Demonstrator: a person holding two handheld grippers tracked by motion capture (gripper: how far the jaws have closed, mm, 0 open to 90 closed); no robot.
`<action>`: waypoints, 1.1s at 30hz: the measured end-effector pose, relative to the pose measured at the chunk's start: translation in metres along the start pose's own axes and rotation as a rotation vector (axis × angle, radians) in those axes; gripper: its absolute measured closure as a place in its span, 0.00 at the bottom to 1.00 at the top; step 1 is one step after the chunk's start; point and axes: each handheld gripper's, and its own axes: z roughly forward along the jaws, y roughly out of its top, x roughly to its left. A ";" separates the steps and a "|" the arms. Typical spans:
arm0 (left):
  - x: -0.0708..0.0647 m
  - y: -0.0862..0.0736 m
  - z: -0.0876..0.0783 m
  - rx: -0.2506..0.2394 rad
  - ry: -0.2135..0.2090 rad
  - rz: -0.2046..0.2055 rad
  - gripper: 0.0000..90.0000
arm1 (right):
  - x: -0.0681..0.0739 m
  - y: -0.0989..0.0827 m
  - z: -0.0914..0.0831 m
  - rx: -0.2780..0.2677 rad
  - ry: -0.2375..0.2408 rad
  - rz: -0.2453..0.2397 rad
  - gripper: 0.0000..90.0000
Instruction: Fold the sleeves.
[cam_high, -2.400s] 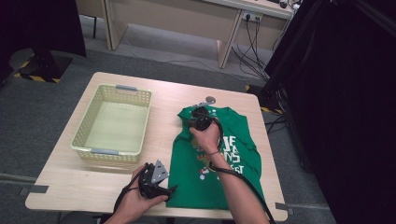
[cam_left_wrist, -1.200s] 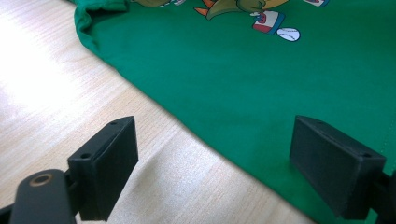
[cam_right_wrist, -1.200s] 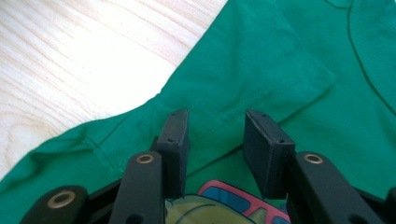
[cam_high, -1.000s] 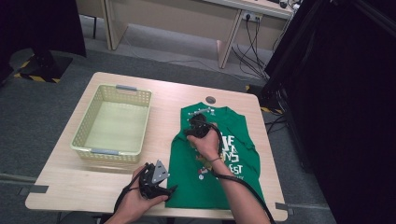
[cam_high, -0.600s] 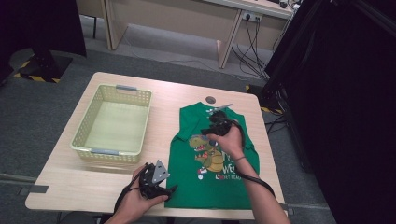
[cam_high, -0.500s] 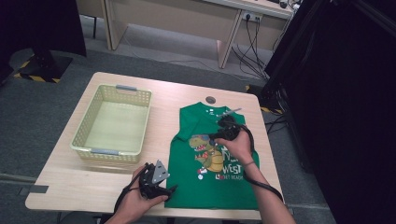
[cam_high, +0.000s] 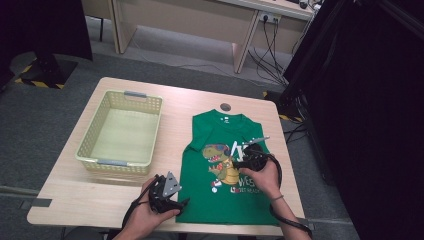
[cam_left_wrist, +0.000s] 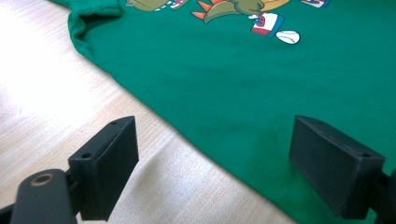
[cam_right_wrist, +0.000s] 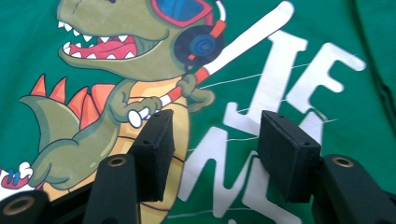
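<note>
At the near edge of the table the left gripper sits in the person's left hand, its jaws spread wide and empty; in the left gripper view one jaw stands over bare wood and the other over the hem corner of the green T-shirt, with the cloth's edge running slantwise between them. The one T-shirt lies flat and face up on the right half of the table, collar toward the far side, its print a dinosaur with sunglasses and headphones beside white lettering. Just above the middle of that print is the right gripper, held in the right hand; its jaws have just been opening and now stand about half apart with nothing clasped, the shirt's lettering showing in the gap between them in the right gripper view. A black cable trails from it back off the near edge. To the left, well apart from the shirt, stands one pale yellow basket with two grey handles. Beyond the collar a small round dark disc sits in the tabletop. Past the table a light wooden desk stands on grey carpet, with cables hanging from a socket.
</note>
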 end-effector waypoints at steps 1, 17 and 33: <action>0.000 0.000 0.000 -0.002 0.000 -0.003 0.17 | 0.002 0.000 0.002 0.005 0.000 0.002 0.50; 0.000 0.000 0.000 -0.003 -0.001 -0.001 0.17 | 0.013 0.003 0.009 -0.044 -0.019 -0.008 0.48; 0.001 0.000 0.001 0.006 0.004 -0.007 0.17 | 0.012 -0.008 0.007 -0.082 -0.026 -0.005 0.41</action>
